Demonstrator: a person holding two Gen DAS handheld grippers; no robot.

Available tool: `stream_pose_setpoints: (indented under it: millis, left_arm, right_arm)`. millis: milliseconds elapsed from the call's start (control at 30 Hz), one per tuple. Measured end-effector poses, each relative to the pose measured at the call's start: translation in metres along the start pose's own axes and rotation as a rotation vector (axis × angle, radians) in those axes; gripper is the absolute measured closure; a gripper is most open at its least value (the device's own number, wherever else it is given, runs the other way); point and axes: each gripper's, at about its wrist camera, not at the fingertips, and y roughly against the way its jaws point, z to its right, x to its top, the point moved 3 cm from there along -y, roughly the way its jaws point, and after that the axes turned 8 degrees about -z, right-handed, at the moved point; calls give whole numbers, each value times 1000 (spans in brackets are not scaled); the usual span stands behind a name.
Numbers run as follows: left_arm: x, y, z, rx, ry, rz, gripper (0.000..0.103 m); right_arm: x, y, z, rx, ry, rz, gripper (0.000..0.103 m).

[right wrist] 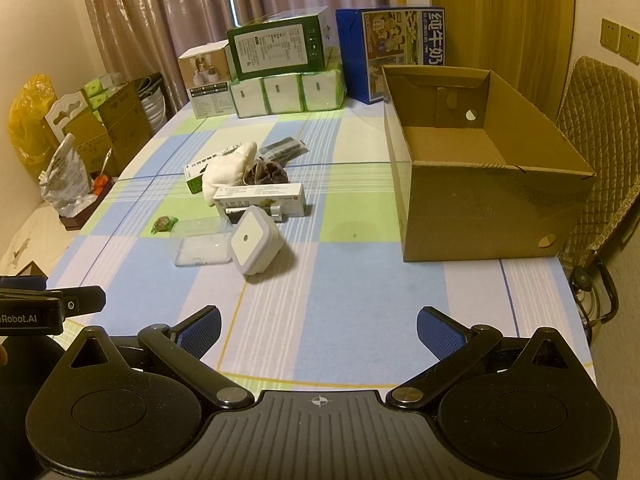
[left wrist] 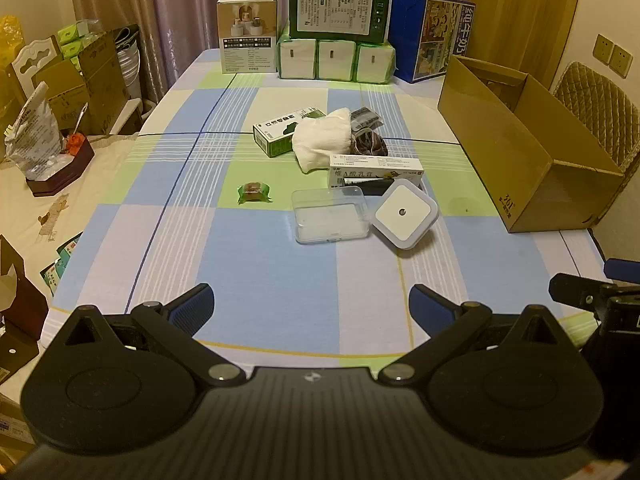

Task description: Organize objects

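A loose pile lies mid-table: a white square night light [left wrist: 404, 213] [right wrist: 254, 240], a clear plastic case [left wrist: 331, 214] [right wrist: 200, 241], a white ointment box [left wrist: 375, 171] [right wrist: 260, 199], a green medicine box [left wrist: 286, 130] [right wrist: 198, 174], a white cloth [left wrist: 322, 140] [right wrist: 228, 178], a dark pouch [left wrist: 370, 144] [right wrist: 268, 174] and a green-wrapped sweet [left wrist: 253, 193] [right wrist: 163, 224]. An open cardboard box [left wrist: 532, 152] [right wrist: 480, 184] stands at the right, nothing visible inside. My left gripper [left wrist: 310, 308] and right gripper [right wrist: 318, 330] both hover open over the near table edge, well short of the pile.
At the far end of the checked tablecloth [left wrist: 260, 264] stand stacked boxes: a green carton [left wrist: 338, 10] on tissue packs [left wrist: 332, 60], a white box [left wrist: 248, 32] and a blue milk carton [left wrist: 428, 32]. A quilted chair [right wrist: 600, 136] sits right; cluttered boxes [left wrist: 92, 76] lie left.
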Motion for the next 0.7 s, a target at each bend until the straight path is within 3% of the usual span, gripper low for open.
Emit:
stream_pose_setpoints:
  millis: [700]
  left_arm:
    - [-1,0,-1,-4,2,-1,1]
  right_arm:
    - [3,0,-3,-1,15,6,2]
